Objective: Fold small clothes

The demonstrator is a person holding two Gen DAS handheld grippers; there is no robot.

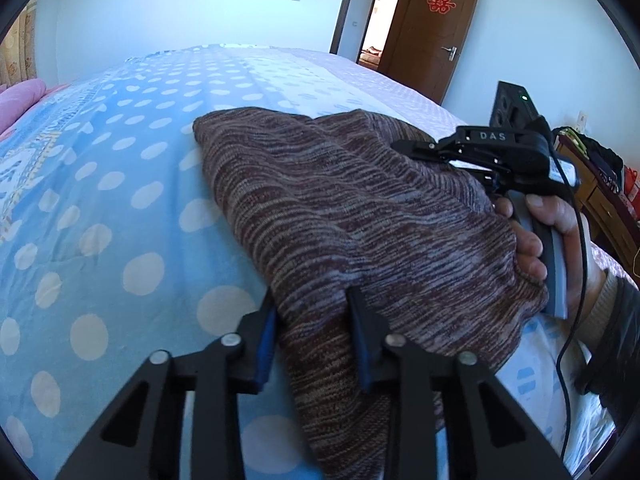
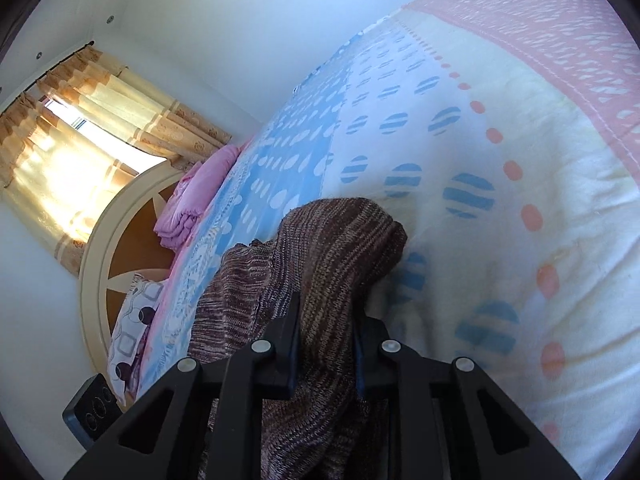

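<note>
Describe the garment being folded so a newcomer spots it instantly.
On the bed's polka-dot bedspread lies a knit sweater, gripped by the left gripper and right gripper. It is the only brown-and-grey striped knit; the folded pink bedding sits apart at the headboard.

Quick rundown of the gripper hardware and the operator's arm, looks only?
Both grippers are black linkage frames with silver pivot rivets. The left gripper has blue pads on its fingers. The right gripper body carries white "DAS" lettering, a grey handle, a black cable and a green LED. The right hand is bare, with a beige cuff under a dark sleeve.
</note>
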